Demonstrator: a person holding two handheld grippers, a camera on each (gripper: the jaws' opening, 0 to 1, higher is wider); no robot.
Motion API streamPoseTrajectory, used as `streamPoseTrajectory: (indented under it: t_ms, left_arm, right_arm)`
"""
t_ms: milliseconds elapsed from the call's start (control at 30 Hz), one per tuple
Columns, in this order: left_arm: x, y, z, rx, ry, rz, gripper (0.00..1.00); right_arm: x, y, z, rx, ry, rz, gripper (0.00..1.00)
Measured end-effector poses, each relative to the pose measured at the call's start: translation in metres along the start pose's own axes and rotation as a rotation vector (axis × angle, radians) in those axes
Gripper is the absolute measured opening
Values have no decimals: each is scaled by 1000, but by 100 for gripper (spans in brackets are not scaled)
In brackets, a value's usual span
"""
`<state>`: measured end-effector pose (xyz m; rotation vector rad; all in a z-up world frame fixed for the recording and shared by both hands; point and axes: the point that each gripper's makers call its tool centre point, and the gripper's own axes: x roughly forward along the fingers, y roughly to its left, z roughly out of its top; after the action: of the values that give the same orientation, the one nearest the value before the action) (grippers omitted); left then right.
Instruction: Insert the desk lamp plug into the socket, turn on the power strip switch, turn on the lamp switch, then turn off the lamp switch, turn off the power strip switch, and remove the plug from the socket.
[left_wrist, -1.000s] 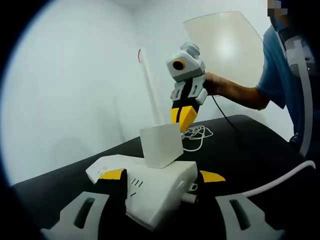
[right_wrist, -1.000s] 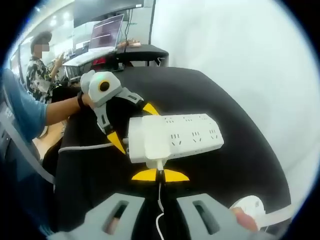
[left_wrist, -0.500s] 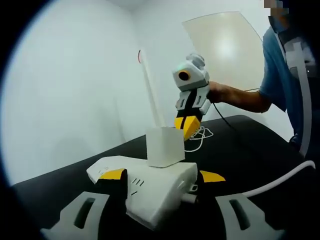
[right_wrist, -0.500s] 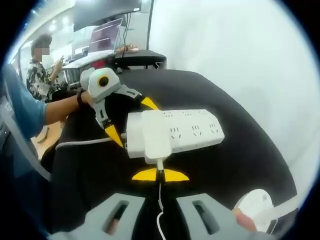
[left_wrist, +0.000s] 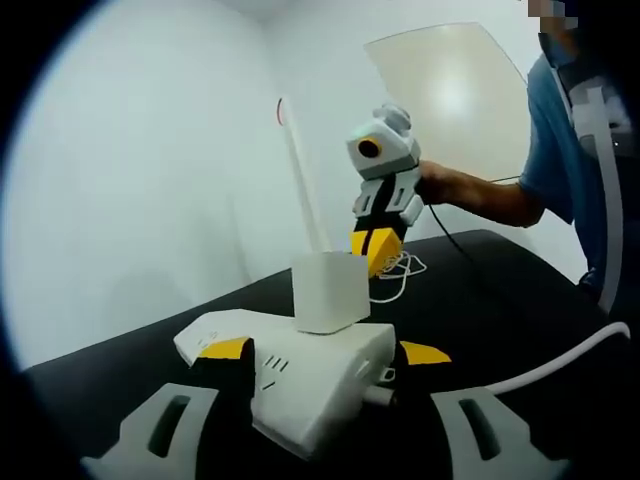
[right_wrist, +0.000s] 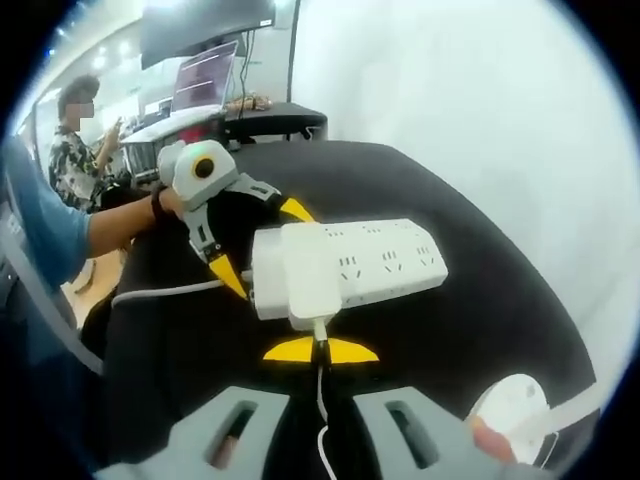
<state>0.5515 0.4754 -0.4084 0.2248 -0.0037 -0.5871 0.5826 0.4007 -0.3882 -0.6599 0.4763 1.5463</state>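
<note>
Left gripper (left_wrist: 322, 352) fingers clamped power strip (left_wrist: 300, 375) end on black table (left_wrist: 480, 300). Right gripper (right_wrist: 320, 351) fingers pinched plug (right_wrist: 308, 280) cord, plug seated in strip. Left gripper view alone showed lamp stem (left_wrist: 300, 170); right gripper view showed lamp base (right_wrist: 512, 408), socket faces, laptop (right_wrist: 210, 70).

On the table (right_wrist: 470, 330) lies the power strip (right_wrist: 385, 262), and the plug (right_wrist: 305, 275) sits on its top at one end. In the right gripper view the right gripper (right_wrist: 320, 351) is just below the plug, the left gripper (right_wrist: 260, 245) at the strip's left end (its jaws either side), the lamp base (right_wrist: 515, 405) lower right. The lamp stem (left_wrist: 300, 175) rises behind the plug in the left gripper view.
</note>
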Motion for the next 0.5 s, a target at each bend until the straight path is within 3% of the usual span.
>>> streamPoseTrajectory:
  t_ms: [300, 500]
  left_arm:
    - [1, 0, -1, -2, 8, -1, 54]
    - [0, 1, -2, -4, 9, 4, 54]
  right_arm:
    - [-1, -2, 12, -54, 60, -22, 3]
    - [-3, -2, 21, -61, 58, -30, 3]
